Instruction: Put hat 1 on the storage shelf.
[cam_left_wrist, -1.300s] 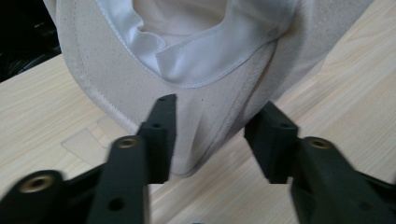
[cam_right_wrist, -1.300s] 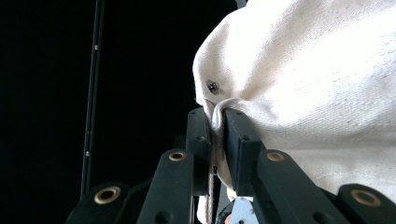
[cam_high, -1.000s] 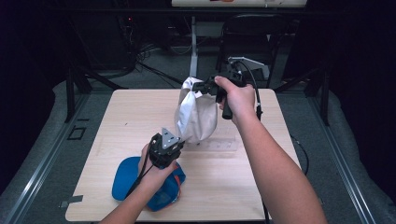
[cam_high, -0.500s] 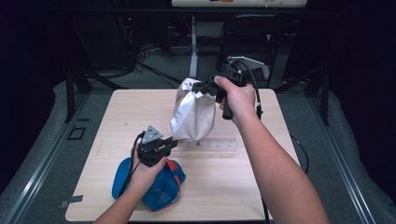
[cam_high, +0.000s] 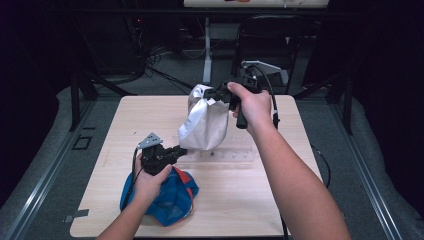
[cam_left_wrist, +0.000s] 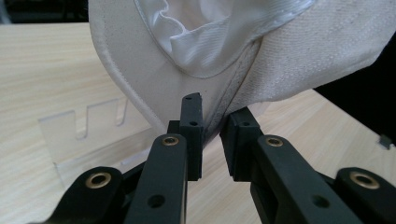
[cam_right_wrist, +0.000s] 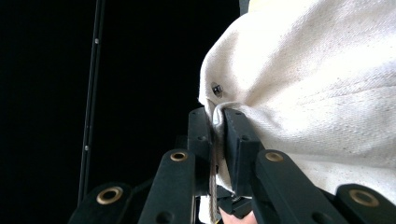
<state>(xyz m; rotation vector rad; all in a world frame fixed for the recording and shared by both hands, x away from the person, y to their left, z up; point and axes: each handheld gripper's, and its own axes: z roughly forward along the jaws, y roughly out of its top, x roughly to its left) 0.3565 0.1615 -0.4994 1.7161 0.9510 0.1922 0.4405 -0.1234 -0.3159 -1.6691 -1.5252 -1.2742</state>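
Observation:
A white cap (cam_high: 205, 122) hangs above the wooden table (cam_high: 140, 115), stretched between both grippers. At its top edge my right gripper (cam_high: 210, 93) is shut on the cloth; in the right gripper view the fabric (cam_right_wrist: 327, 93) bunches between the pads of that gripper (cam_right_wrist: 215, 135). My left gripper (cam_high: 182, 149) points right at the cap's lower left edge. In the left gripper view the cap (cam_left_wrist: 140, 60) shows its lined inside, and its stitched rim runs down between the jaws of my left gripper (cam_left_wrist: 212, 135), which are shut on it.
A blue cap (cam_high: 170, 200) with a red and white patch lies on the table under my left hand. A clear acrylic rack (cam_high: 235, 155) with slots (cam_left_wrist: 84, 135) lies flat beneath the white cap. Dark stands and cables surround the table.
My left hand has shifted left and slightly down, and its gripper now points right instead of up. The white cap's lower edge has been drawn out leftward. The right hand has stayed put.

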